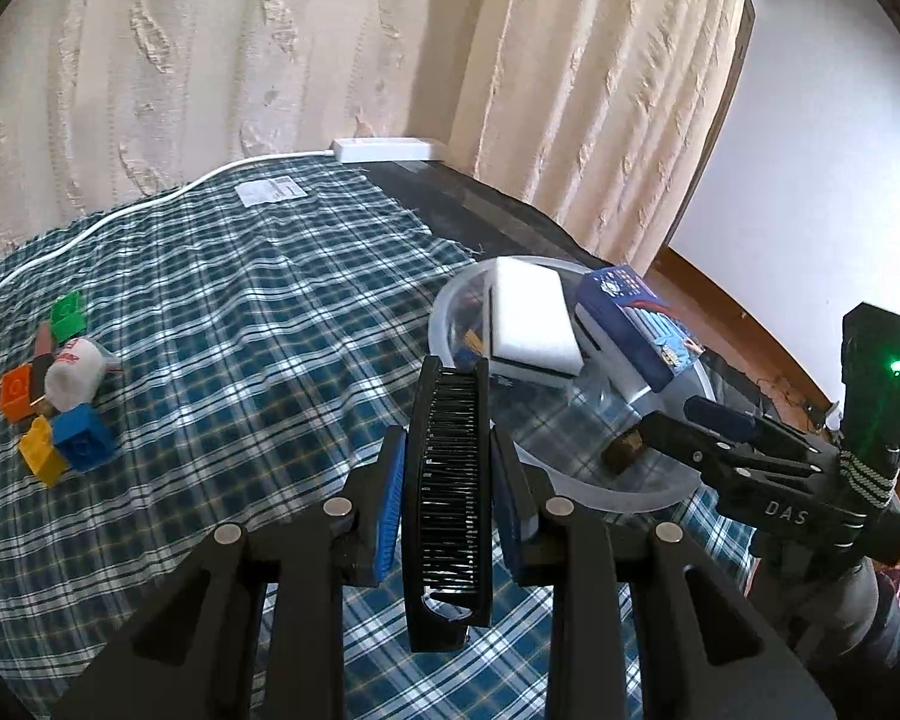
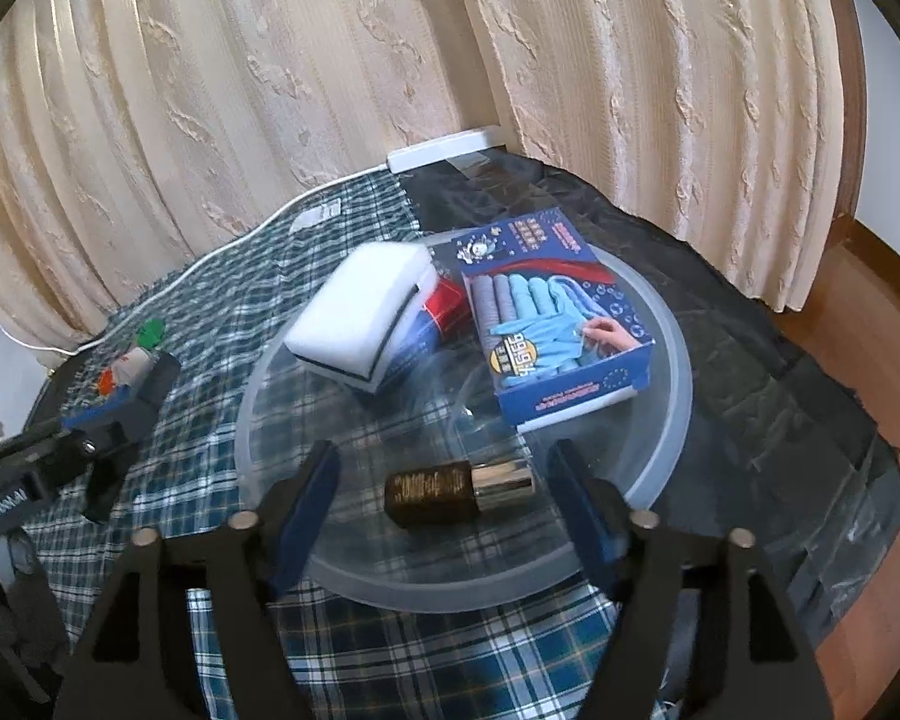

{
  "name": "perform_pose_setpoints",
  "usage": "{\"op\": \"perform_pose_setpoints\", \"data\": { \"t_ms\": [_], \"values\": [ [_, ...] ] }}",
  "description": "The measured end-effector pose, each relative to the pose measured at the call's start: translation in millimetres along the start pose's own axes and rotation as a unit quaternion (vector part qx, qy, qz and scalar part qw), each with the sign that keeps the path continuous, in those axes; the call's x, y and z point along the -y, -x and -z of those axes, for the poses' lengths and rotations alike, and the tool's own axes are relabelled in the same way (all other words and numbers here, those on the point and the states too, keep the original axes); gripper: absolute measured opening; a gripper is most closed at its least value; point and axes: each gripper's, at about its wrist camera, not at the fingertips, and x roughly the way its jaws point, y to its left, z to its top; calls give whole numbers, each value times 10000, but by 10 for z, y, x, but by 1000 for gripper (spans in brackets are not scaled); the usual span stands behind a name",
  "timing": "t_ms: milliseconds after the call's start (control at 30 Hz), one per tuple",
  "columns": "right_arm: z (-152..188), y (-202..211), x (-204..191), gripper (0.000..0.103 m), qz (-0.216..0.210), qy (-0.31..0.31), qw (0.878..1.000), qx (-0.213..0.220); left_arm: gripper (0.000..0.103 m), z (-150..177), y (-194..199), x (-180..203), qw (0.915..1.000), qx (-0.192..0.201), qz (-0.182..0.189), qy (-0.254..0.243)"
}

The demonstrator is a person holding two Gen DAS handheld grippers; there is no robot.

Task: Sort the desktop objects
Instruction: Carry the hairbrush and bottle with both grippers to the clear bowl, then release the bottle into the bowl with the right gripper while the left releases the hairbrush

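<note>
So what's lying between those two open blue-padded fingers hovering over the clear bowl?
In the right wrist view, a small dark bottle with a shiny metal cap lies on its side in the bowl, between the right gripper's open fingers.

Dark table (image 2: 750, 372), plaid cloth (image 1: 258, 312) over it, clear basin (image 2: 672, 360), toy blocks (image 1: 81, 444), power strip (image 1: 390, 150)

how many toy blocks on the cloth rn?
4 visible, clustered at the cloth's left: green block farthest back, orange block left, blue block nearest, yellow block beside it. The white roll among them may hide more.
</note>
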Motion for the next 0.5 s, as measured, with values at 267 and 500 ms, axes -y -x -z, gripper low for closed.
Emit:
{"op": "perform_pose_setpoints", "data": {
  "t_ms": [267,500],
  "values": [
    [0,70,74,80,-205,-202,9995,100,29,-9,-128,142,9998,-108,145,-105],
    [-51,246,187,80,-252,-561,9973,409,29,-40,-300,427,9978,-205,398,-483]
  ]
}}
